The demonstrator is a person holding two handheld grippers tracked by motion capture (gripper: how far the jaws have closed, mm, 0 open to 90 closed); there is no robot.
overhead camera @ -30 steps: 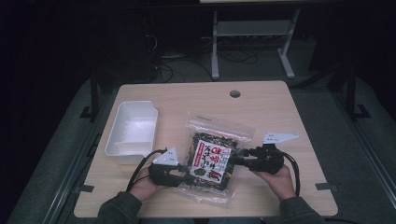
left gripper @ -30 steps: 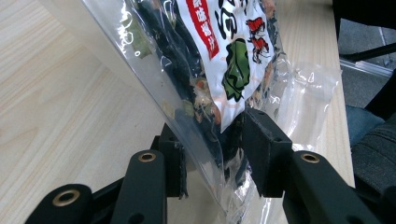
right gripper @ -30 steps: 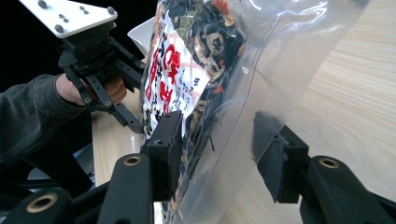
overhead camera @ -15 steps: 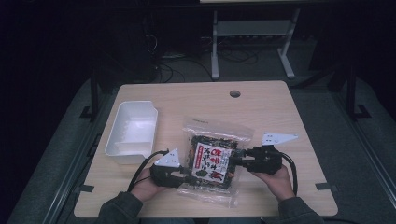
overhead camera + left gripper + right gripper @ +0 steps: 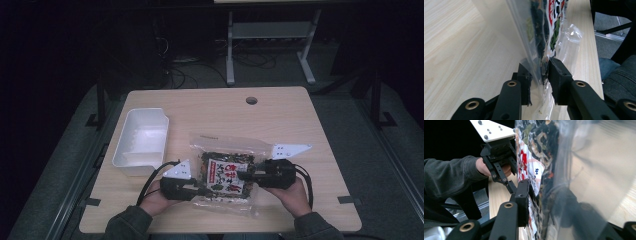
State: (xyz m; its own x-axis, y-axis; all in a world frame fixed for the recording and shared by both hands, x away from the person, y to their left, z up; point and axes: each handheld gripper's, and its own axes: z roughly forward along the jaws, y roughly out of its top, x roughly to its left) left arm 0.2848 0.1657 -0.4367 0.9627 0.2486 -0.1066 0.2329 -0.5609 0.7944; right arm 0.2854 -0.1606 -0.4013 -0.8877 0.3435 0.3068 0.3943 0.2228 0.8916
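A clear plastic bag (image 5: 225, 172) of dark dried food with a red and white label lies near the table's front edge, held from both sides. My left gripper (image 5: 202, 189) is shut on the bag's left edge; in the left gripper view the film (image 5: 537, 50) runs up between its pads (image 5: 559, 75). My right gripper (image 5: 242, 175) grips the bag's right side. Its jaws have just been closing, and the bag (image 5: 536, 170) sits pinched between them, one jaw seen through the plastic. The left gripper (image 5: 499, 152) and its hand show beyond.
A white empty tray (image 5: 141, 137) stands at the table's left side. The wooden table (image 5: 280, 120) has a round cable hole (image 5: 251, 100) at the back. A dark chair (image 5: 621, 80) and floor lie past the front edge.
The right gripper has shifted a little and its jaws have narrowed on the bag. The bag has moved slightly toward the person. The left gripper has stayed put.
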